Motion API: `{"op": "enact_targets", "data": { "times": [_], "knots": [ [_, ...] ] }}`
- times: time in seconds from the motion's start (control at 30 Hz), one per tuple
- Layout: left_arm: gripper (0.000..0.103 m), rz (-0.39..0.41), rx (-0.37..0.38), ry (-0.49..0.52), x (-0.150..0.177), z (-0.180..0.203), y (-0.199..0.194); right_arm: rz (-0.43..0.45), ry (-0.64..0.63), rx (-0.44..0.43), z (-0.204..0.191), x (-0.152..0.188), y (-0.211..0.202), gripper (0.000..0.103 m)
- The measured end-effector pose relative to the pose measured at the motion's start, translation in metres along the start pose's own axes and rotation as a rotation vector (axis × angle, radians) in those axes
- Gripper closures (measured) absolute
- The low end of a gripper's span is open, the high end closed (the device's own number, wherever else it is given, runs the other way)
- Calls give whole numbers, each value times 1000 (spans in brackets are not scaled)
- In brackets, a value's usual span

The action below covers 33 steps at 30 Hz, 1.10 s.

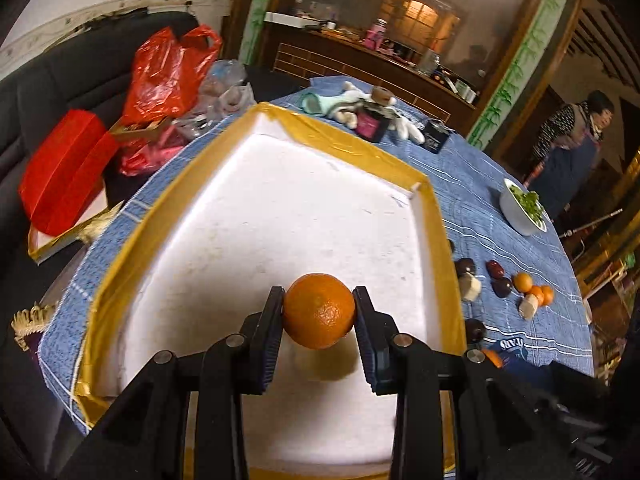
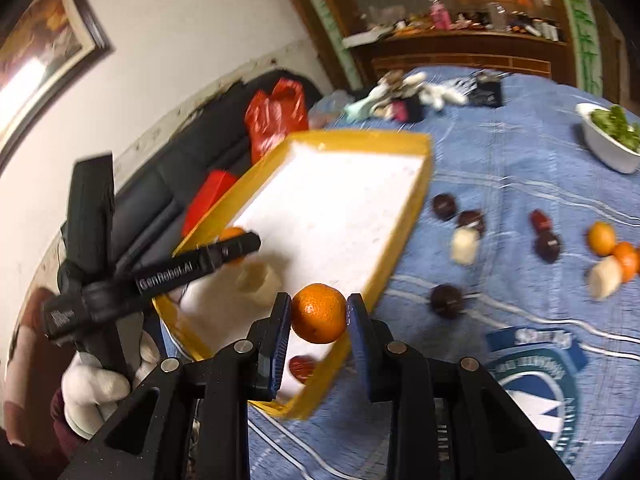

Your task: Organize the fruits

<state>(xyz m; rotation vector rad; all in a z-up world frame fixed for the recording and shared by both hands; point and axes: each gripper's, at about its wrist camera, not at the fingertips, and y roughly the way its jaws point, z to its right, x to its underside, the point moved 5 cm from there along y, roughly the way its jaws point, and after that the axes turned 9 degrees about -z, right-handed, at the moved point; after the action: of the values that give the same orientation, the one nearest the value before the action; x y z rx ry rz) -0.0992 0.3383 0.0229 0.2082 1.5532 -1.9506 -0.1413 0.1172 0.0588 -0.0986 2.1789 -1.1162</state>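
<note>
1. Across the round table lies a blue cloth (image 1: 480, 184), and on it sits a white foam tray (image 1: 280, 220) with yellow-taped rims.
2. Left gripper (image 1: 319, 312) hangs over the tray's near part, its two pads pressed against an orange (image 1: 319, 311) lifted clear of the white floor, which carries its shadow.
3. Right gripper (image 2: 319, 314) clasps a second orange (image 2: 319, 313) above the tray's near rim.
4. Inside the tray, the right view shows a red fruit (image 2: 302, 366) and a pale piece (image 2: 258, 280), both blurred.
5. Right of the tray, loose on the cloth, lie dark round fruits (image 1: 502, 286), small oranges (image 1: 534, 288) and pale chunks (image 1: 470, 288).
</note>
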Motion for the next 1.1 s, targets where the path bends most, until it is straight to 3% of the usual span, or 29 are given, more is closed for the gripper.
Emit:
{"op": "enact_targets", "data": {
  "times": [0.23,0.3,0.37,0.57,0.63,0.83,1.0,1.1],
  "knots": [
    [66,-21,22,-39,1,-10,8,-53,-36,43,-15,0,29,68],
    [50,-19,31,-51,1,-11,7,-53,-31,42,-14,0,30,59],
    [45,-2,33,-51,1,-10,1,-33,-26,42,-14,0,25,50],
    [27,49,56,9,1,16,-19,31,26,40,-2,-4,-1,49],
    [24,67,87,44,3,31,-29,54,69,28,10,-1,-15,49],
    [24,94,272,130,14,89,-59,158,282,-41,73,23,-83,49],
    [24,146,397,213,21,139,-92,295,533,-189,143,72,-169,47],
    [24,175,439,273,24,166,-113,353,604,-173,176,104,-226,45]
  ]
}}
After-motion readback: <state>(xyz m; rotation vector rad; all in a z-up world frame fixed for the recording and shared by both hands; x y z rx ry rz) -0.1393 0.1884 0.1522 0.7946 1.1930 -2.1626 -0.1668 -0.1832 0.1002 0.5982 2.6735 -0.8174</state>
